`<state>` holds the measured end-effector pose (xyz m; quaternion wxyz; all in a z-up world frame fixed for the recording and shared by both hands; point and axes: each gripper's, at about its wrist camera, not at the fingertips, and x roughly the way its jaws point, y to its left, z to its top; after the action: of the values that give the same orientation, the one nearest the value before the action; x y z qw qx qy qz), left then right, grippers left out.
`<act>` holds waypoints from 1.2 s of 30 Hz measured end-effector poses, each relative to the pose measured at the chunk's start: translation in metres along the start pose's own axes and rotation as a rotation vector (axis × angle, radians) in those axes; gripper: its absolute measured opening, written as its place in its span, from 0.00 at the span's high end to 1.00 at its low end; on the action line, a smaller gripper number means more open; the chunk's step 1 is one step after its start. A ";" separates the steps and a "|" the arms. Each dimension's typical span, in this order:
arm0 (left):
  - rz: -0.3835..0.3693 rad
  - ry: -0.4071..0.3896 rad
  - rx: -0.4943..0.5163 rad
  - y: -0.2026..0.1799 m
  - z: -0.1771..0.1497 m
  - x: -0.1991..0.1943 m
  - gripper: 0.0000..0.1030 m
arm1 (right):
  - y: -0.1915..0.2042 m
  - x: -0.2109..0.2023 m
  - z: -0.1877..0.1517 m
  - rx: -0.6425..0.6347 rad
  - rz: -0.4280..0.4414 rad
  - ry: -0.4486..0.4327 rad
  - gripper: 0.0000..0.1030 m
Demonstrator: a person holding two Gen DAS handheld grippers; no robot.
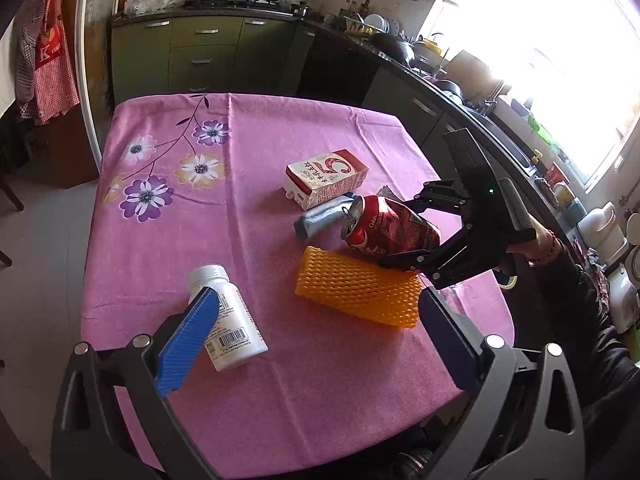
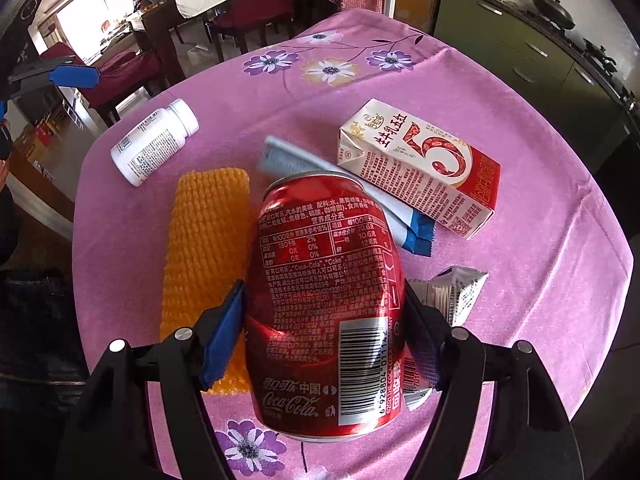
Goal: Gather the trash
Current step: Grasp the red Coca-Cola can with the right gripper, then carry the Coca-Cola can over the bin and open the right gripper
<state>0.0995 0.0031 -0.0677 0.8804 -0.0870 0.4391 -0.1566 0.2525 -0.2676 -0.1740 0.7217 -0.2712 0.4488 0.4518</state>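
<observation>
My right gripper (image 2: 324, 320) is shut on a dented red cola can (image 2: 324, 300), held above the pink tablecloth; it also shows in the left wrist view (image 1: 394, 228). My left gripper (image 1: 316, 328) is open and empty above the table's near side, its left finger over a white pill bottle (image 1: 232, 320). On the cloth lie an orange foam net (image 1: 356, 288), a milk carton (image 1: 326, 178), a blue-grey wrapper (image 1: 320, 220) and a silver wrapper (image 2: 452, 288).
The table with the pink flowered cloth (image 1: 200, 240) stands in a kitchen. Dark green cabinets (image 1: 200, 56) with a stove stand behind it, and a cluttered counter (image 1: 500, 120) runs along the right under a bright window. Chairs (image 2: 120, 68) stand beyond the far side.
</observation>
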 end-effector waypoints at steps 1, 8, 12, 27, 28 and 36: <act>0.000 0.002 0.002 -0.001 0.000 0.000 0.08 | 0.001 -0.001 -0.001 0.002 -0.003 -0.004 0.30; -0.005 -0.004 0.006 -0.003 -0.001 -0.001 0.08 | 0.005 -0.023 -0.006 0.031 -0.010 -0.057 0.30; -0.002 -0.005 0.013 -0.004 -0.002 -0.002 0.08 | 0.006 -0.039 -0.010 0.061 -0.002 -0.098 0.30; -0.013 -0.006 0.056 -0.018 0.002 -0.003 0.08 | -0.054 -0.153 -0.122 0.464 -0.238 -0.268 0.30; -0.016 -0.006 0.060 -0.020 0.002 -0.003 0.08 | -0.066 -0.157 -0.141 0.528 -0.279 -0.252 0.30; -0.019 0.010 0.092 -0.036 0.007 0.003 0.08 | -0.147 -0.136 -0.272 0.891 -0.451 -0.053 0.30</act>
<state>0.0997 -0.0310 -0.0549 0.8798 -0.0498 0.4349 -0.1852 0.2486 -0.6053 -0.1774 0.8582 -0.0153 0.5100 0.0556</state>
